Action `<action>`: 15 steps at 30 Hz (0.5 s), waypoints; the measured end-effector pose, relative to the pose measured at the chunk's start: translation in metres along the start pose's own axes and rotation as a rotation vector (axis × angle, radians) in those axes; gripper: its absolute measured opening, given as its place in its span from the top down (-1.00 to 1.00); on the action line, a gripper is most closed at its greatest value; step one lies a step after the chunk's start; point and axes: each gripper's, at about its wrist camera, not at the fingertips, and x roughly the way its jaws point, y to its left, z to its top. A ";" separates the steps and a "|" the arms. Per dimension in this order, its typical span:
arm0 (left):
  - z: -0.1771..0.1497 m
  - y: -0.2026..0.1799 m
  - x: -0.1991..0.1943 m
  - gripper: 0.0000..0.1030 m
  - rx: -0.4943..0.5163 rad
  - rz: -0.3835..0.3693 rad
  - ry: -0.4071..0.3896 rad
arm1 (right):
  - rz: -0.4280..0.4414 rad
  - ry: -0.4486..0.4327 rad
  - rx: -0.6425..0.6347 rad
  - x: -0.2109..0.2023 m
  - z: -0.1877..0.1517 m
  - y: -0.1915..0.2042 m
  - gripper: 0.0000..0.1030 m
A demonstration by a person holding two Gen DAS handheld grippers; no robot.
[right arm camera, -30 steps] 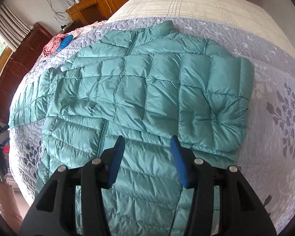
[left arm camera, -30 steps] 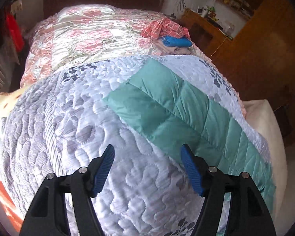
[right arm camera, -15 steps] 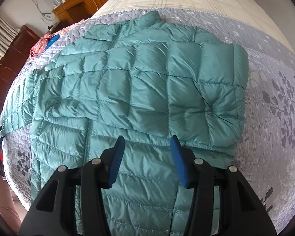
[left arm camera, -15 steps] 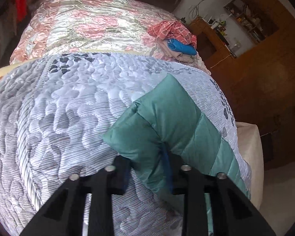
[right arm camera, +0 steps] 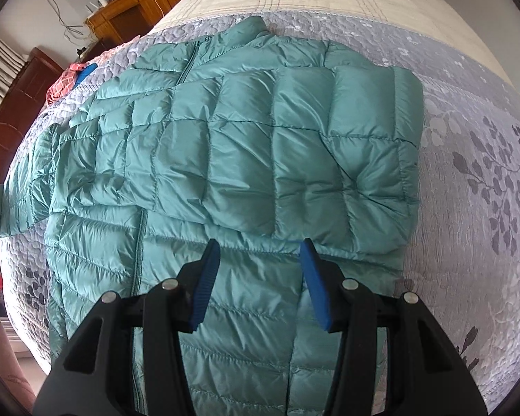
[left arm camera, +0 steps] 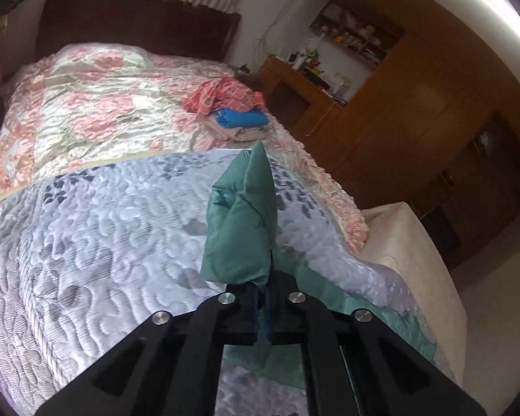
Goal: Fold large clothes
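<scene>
Sleeve cuff point(left arm camera: 241, 222) pinched in left tongs point(left arm camera: 261, 306), jacket point(right arm camera: 246, 145) under parted right tongs point(right arm camera: 260, 277)

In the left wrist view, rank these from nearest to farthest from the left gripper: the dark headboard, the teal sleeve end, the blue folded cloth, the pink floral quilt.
1. Teal sleeve end: pinched in the left gripper, standing up ahead of it.
2. Blue folded cloth: beyond the sleeve, on a pile of clothes.
3. Pink floral quilt: its near edge looks about as close as the cloth, but most of it lies farther left.
4. Dark headboard: far end.

I note a grey quilt point(left arm camera: 86, 242) on the bed, folded clothes point(left arm camera: 232, 114) far, a cluttered desk point(left arm camera: 294, 79) beyond.
</scene>
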 end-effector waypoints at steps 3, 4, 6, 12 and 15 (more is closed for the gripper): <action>-0.013 -0.049 -0.007 0.97 0.106 -0.070 0.002 | 0.004 -0.006 0.004 -0.003 0.000 -0.003 0.07; -0.019 -0.064 -0.007 0.97 0.140 -0.092 0.008 | 0.006 -0.008 0.005 -0.004 0.000 -0.004 0.07; -0.034 -0.098 -0.007 0.97 0.206 -0.141 0.025 | 0.009 -0.014 0.007 -0.007 -0.001 -0.006 0.07; -0.090 -0.188 0.009 0.97 0.361 -0.265 0.112 | 0.019 -0.023 0.014 -0.012 -0.003 -0.013 0.07; -0.122 -0.222 0.019 0.97 0.416 -0.313 0.162 | 0.023 -0.025 0.018 -0.014 -0.005 -0.018 0.07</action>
